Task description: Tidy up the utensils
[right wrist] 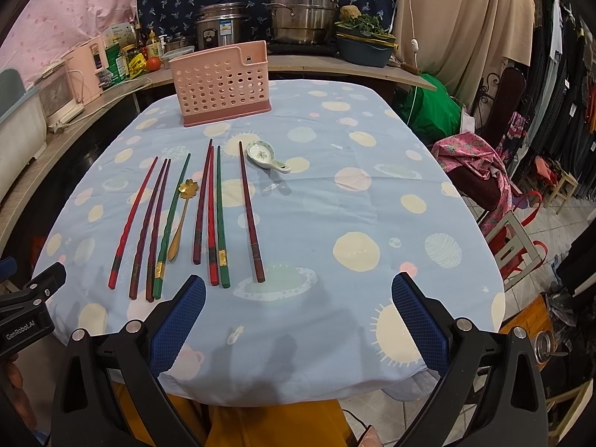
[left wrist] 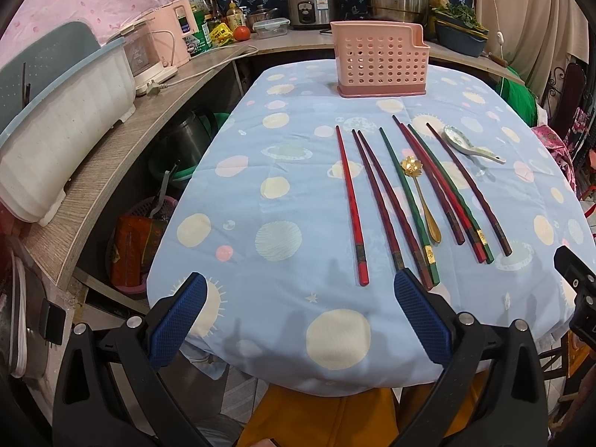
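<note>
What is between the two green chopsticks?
A gold flower spoon and two dark red chopsticks lie between the green chopsticks, shown in both wrist views.

You have eight chopsticks laid roughly parallel on the cloth — red, maroon and green — with a gold flower-bowled spoon among them. A white ceramic spoon lies just right. The pink perforated holder stands upright behind — well apart.

It is a home kitchen: a rice cooker, steel steamer pots and sauce bottles stand on the wooden counter.
</note>
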Demonstrator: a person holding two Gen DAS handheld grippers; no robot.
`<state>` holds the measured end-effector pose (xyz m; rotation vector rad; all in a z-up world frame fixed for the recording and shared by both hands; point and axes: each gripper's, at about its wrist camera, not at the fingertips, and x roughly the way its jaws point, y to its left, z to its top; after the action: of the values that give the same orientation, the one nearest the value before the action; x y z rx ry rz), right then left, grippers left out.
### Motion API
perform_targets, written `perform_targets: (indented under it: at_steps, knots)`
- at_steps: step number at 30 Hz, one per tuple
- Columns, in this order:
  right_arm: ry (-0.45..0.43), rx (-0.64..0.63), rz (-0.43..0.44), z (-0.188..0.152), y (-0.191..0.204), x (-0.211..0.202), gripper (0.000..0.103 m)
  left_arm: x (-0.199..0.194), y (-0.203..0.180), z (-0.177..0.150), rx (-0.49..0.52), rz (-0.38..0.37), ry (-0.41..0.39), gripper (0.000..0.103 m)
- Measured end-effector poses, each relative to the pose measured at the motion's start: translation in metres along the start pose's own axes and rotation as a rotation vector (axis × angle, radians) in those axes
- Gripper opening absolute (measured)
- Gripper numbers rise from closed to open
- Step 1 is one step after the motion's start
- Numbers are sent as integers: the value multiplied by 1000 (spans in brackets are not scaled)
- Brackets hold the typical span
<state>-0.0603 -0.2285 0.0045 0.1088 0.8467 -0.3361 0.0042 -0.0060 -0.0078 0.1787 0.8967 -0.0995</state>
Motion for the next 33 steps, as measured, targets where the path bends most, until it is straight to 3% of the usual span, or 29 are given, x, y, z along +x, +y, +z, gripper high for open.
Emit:
perform_targets:
  at_steps: [15, 19, 25, 28, 31, 33]
  knots:
    - [65, 29, 0, 3, -12, 39, 96, 73, -1, 0, -45, -80, 162, 96]
    - [72, 31, 8, 9, -12, 47, 96, 85, -5, 3, -40, -96, 177, 89]
    - [80, 29, 20, 17, -10, 56, 96, 90, -8, 7, -28, -126, 173, 70]
    - [85, 25, 25, 20, -8, 61, 96, 90, -8, 10, -20, -138, 165, 55]
    - [87, 22, 28, 24, -8, 66, 96, 90, -6, 14, -22, -161, 163, 33]
    - [86, 23, 33, 27, -8, 68, 96, 92, -3, 18, -38, -187, 171, 13]
